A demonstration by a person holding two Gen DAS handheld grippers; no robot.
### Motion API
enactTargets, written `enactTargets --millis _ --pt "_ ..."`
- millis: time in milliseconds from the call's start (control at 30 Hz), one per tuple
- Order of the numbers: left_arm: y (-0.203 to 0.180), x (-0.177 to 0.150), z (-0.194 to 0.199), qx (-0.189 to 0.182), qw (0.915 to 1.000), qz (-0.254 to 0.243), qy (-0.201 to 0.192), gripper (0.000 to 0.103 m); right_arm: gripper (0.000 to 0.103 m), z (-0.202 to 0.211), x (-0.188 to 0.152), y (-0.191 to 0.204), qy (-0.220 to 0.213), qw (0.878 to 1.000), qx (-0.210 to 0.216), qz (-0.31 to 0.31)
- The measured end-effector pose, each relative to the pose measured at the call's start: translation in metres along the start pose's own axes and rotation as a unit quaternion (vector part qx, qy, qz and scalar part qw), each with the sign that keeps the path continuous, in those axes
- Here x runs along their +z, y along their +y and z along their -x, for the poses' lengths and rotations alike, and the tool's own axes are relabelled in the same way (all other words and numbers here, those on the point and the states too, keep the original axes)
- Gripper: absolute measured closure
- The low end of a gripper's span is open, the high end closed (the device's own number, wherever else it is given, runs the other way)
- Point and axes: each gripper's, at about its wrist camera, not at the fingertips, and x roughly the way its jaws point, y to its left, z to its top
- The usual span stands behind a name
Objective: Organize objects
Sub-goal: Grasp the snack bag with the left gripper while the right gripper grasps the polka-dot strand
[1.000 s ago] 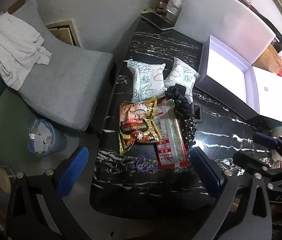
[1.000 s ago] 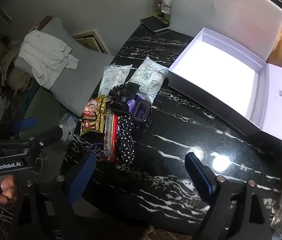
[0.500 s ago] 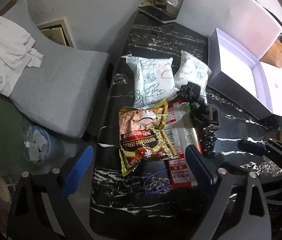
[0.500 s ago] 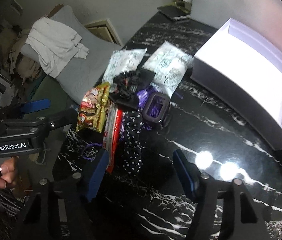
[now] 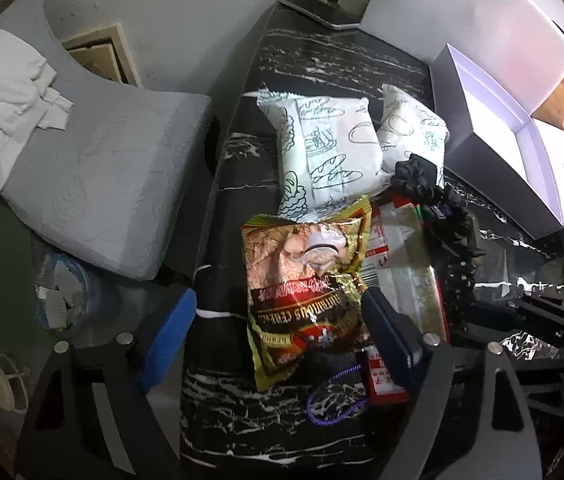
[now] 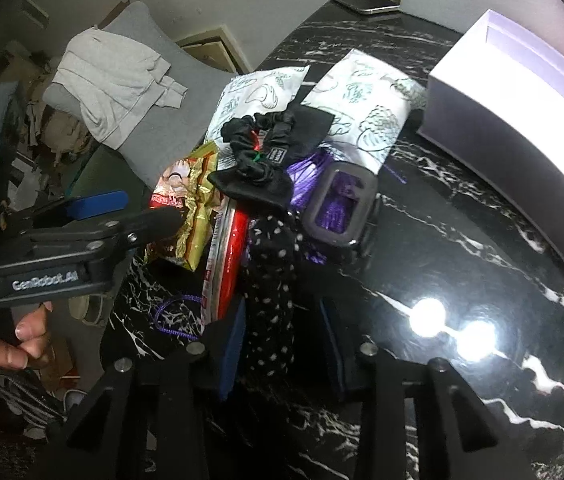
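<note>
A pile lies on the black marble table [image 5: 313, 60]: a gold cereal packet [image 5: 305, 280], a red-edged snack pack [image 5: 405, 280], two white printed pouches [image 5: 329, 152], a black scrunchie [image 6: 258, 140], a dark hair claw [image 6: 341, 204], a black polka-dot band [image 6: 272, 300] and a purple cord [image 5: 333, 396]. My left gripper [image 5: 278, 332] is open, its fingers straddling the cereal packet. My right gripper [image 6: 282, 340] has its jaws narrowed around the near end of the polka-dot band; I cannot tell whether the pads touch it.
An open white box [image 5: 493, 128] with its lid stands at the right of the table. A phone [image 6: 361, 0] and jars sit at the far end. A grey cushion [image 5: 94, 184] with white cloth and a bin [image 5: 62, 292] lie left of the table.
Both grippers moved forward and down onto the pile. The right gripper's jaws narrowed from wide open to close around the polka-dot band. The left gripper stayed open.
</note>
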Motion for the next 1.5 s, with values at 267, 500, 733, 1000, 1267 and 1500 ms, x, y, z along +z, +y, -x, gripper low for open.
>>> enactTargets --millis 267,500,733,1000,1267,1500 --pt "0.009 0.003 -0.015 -0.05 0.9985 0.021 -0.001 0.034 0.082 -0.009 0.003 -0.004 0.004 1.0 0.008 -0.017" --pt "0.002 0.0 -0.01 -0.076 0.9966 0.001 -0.032 0.064 0.088 -0.009 -0.002 -0.004 0.005 1.0 0.009 -0.029" --pt "0.004 -0.004 0.001 -0.092 0.9953 0.003 -0.03 0.074 0.089 0.001 -0.008 -0.004 -0.006 0.999 0.011 -0.037" --pt "0.002 -0.019 0.028 -0.1 0.9945 -0.002 -0.029 0.077 0.089 0.016 -0.017 0.001 -0.023 0.999 0.011 -0.042" --pt "-0.015 -0.021 0.059 -0.1 0.9945 -0.016 -0.028 0.077 0.089 0.047 -0.025 0.004 -0.041 0.998 0.008 -0.046" --pt "-0.046 -0.006 0.093 -0.099 0.9932 -0.046 -0.041 0.078 0.089 0.083 -0.025 0.004 -0.063 0.997 0.0 -0.05"
